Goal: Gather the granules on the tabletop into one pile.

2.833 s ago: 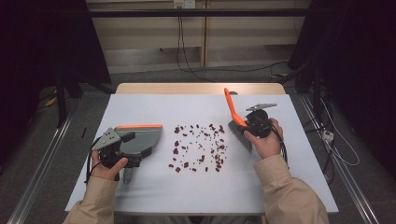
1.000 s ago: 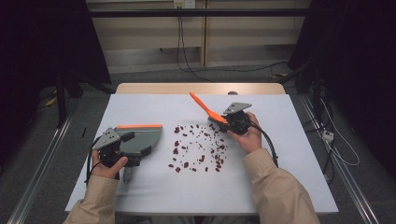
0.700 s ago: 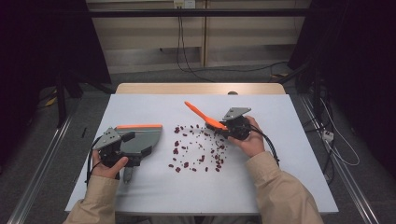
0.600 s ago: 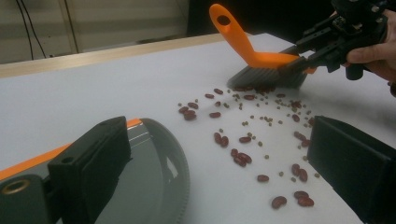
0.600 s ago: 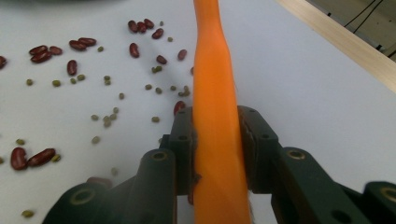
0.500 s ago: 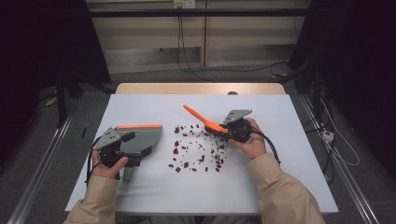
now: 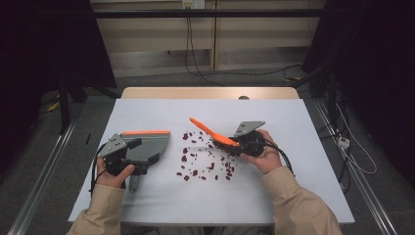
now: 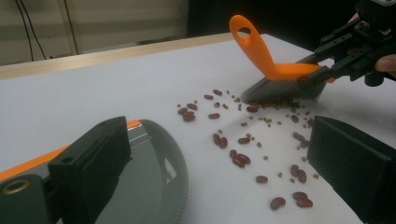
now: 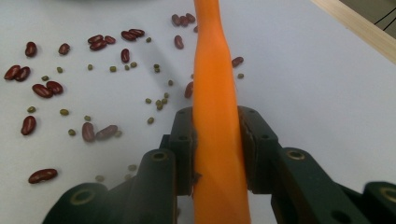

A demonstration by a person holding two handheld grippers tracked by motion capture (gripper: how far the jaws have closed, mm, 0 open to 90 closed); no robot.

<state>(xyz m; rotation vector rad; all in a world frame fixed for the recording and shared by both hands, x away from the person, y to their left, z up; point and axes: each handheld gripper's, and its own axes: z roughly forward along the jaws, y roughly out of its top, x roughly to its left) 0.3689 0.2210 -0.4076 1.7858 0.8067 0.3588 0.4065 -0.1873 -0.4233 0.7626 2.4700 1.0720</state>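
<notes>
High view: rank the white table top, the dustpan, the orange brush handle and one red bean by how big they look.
1. White table top.
2. Dustpan.
3. Orange brush handle, slimmer than the dustpan.
4. One red bean, smallest by far.

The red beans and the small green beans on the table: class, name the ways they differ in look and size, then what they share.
Colour: the red beans are dark maroon, the small green beans dull olive.
Size: the red beans are clearly larger than the small green beans.
Shape: the red beans are long and kidney-shaped, the small green beans nearly round.
Shared: both lie loose and mixed on the white table, between the dustpan and the brush.
</notes>
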